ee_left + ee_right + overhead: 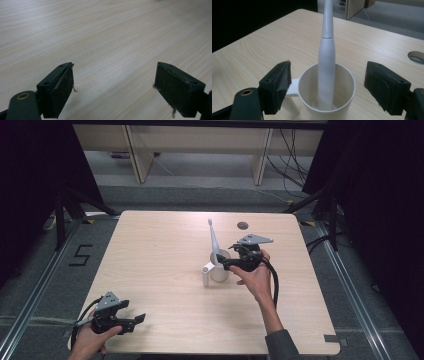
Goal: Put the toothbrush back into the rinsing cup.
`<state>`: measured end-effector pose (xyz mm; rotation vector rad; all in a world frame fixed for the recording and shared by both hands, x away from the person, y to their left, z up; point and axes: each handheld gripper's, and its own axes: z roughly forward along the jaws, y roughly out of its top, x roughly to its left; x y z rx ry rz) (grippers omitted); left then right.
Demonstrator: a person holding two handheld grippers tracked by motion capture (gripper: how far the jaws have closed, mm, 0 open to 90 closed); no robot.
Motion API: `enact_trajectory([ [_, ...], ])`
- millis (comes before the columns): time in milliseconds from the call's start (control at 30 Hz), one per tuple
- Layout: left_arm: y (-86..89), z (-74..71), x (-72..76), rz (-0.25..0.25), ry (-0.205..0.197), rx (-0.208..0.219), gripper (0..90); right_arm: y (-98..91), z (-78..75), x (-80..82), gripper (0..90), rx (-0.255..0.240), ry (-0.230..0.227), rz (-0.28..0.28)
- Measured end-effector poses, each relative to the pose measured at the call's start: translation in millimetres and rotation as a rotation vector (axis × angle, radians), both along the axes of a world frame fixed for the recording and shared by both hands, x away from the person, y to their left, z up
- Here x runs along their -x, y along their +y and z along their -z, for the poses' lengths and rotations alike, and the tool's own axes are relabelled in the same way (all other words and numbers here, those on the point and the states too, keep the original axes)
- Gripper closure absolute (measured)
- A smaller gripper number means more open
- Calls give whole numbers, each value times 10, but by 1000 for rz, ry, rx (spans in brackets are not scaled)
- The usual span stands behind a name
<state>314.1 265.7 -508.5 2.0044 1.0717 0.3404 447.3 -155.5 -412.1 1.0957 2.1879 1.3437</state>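
From above, the white plastic cup with a side handle stands a little right of the middle of the pale wood-grain table, and the long white tapered electric toothbrush stands in it, leaning toward the far left. The right gripper is just beside the cup on its right, held in the person's right hand. The right gripper view adds what the high view cannot: the toothbrush's base rests on the bottom of the cup, the cup's handle lies behind the left jaw, and both jaws stand wide apart on either side of the rim, touching nothing. A round grommet hole sits in the table beyond. The left gripper rests near the front left corner; its own view shows its jaws spread over bare wood.
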Motion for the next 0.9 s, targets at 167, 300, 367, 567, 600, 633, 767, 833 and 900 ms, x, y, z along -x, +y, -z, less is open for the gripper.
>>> enact_trajectory([
  [167, -2, 2, 3, -4, -8, 3, 152, -22, -7, 86, 202, -19, 16, 13],
  [300, 0, 2, -1, -2, 2, 0, 152, -42, -3, 117, 196, -17, -2, -3],
  [367, 1, 2, -2, -1, 2, -2, 152, -56, -3, 167, 195, -27, -19, 0],
  [567, -2, 1, 2, -6, -12, 7, 151, -91, -51, 248, 190, -17, -23, -6],
  [600, -2, 1, 2, -6, -12, 7, 151, -91, -51, 248, 190, -17, -23, -6],
  [633, 4, -6, 2, -1, -5, 2, 151, -83, -53, 290, 189, -31, -9, -10],
  [767, -32, 12, 7, -19, -19, 46, 151, -113, -52, 341, 184, -21, -21, -8],
  [833, -18, 4, 7, -7, -16, 32, 150, -122, -49, 340, 184, -13, -33, -16],
  [900, -14, -3, 5, -11, -9, 18, 150, -132, -39, 354, 182, -22, -23, -25],
])
